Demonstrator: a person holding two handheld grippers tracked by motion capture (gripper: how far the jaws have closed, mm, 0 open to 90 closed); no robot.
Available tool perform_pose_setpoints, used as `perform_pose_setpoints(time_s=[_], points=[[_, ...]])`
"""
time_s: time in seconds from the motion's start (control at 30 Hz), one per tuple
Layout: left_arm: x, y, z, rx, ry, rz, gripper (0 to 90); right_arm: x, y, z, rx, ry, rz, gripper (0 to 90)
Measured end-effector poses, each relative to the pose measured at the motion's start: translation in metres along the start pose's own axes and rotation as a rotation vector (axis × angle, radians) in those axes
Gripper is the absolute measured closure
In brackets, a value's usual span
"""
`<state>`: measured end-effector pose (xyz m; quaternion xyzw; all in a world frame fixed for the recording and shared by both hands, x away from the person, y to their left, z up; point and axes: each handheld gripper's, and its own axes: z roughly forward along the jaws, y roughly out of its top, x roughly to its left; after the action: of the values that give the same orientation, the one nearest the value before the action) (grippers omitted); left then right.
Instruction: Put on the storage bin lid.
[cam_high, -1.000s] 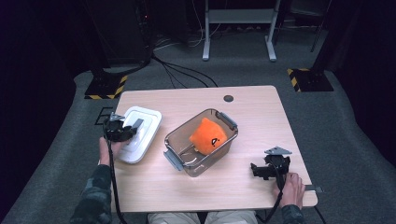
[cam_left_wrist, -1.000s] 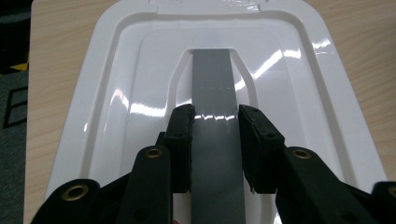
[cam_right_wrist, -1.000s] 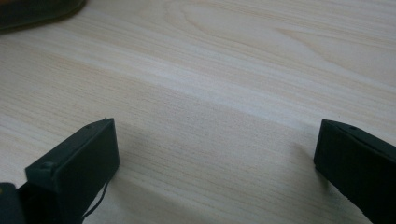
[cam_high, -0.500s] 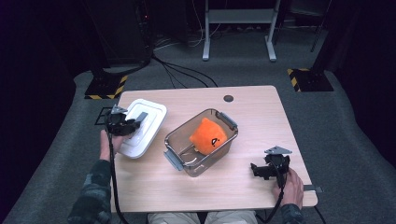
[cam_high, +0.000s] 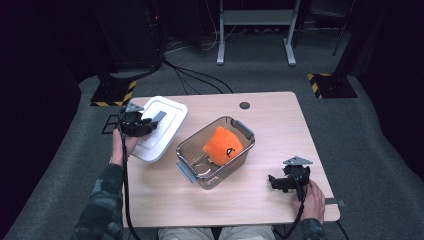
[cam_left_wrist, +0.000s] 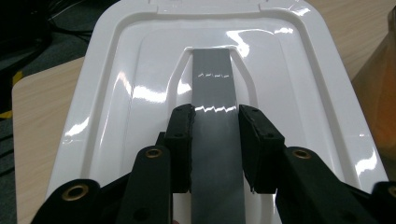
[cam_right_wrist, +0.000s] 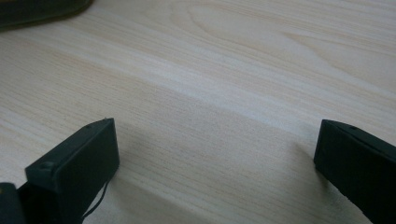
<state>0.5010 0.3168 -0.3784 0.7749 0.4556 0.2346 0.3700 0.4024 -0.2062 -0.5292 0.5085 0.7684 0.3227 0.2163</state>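
Left gripper (cam_left_wrist: 215, 140): fingers clamp the white lid's (cam_high: 159, 127) grey handle (cam_left_wrist: 214, 93).
Lid: far-left on tabletop (cam_high: 280, 125), now raised and tilted, apparently off the wood.
Right gripper (cam_right_wrist: 217, 163): fingers wide, unmoved, near-right.

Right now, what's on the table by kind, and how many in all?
White lid with grey handle strip, held in the left claw: 1
Clear container with grey latches: 1
Orange plush toy, inside the container: 1
Total: 3
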Motion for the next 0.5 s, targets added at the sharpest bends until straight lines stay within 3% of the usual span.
perform_pose_setpoints(time_s=[0.5], points=[[-0.019, 0.027, -0.012, -0.025, -0.039, 0.04, 66.3, 0.0, 0.0, 0.0, 0.0, 0.005, 0.002, 0.0]])
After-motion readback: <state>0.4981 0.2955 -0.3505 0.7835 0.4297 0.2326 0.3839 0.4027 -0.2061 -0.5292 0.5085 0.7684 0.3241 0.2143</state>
